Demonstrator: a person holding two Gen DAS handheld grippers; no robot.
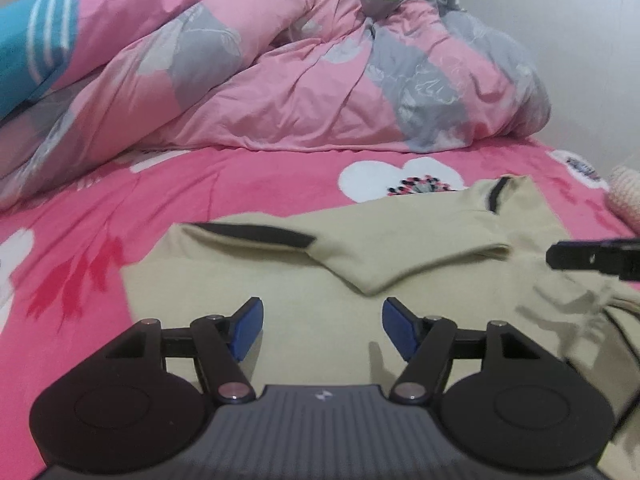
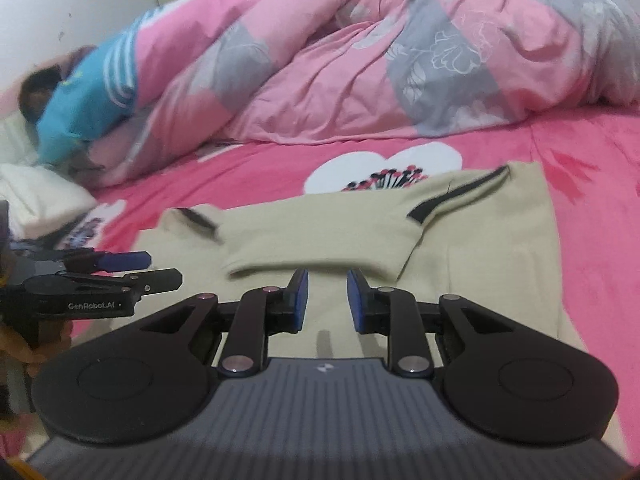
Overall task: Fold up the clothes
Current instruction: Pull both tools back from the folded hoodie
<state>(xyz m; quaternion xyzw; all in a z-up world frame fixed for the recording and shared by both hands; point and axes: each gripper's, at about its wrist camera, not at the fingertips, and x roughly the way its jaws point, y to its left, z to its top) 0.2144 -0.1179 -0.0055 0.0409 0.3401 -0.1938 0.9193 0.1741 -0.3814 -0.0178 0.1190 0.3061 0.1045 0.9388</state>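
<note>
A beige shirt (image 1: 360, 248) with black trim lies flat on the pink bedsheet (image 1: 120, 208), one sleeve folded across its body. My left gripper (image 1: 322, 326) hovers open just above the shirt's near part, blue pads wide apart and nothing between them. The right gripper's dark finger (image 1: 580, 258) pokes in from the right edge over the shirt. In the right wrist view the same shirt (image 2: 460, 248) spreads ahead, and my right gripper (image 2: 328, 300) stands open over its folded sleeve (image 2: 320, 256). The left gripper (image 2: 120, 276) shows at the left edge, held by a hand.
A rumpled pink and grey duvet (image 1: 320, 80) is heaped across the back of the bed. A blue striped garment (image 2: 88, 96) lies at its left end, with white cloth (image 2: 40, 196) below it. A pale knitted item (image 1: 624, 196) sits at the right edge.
</note>
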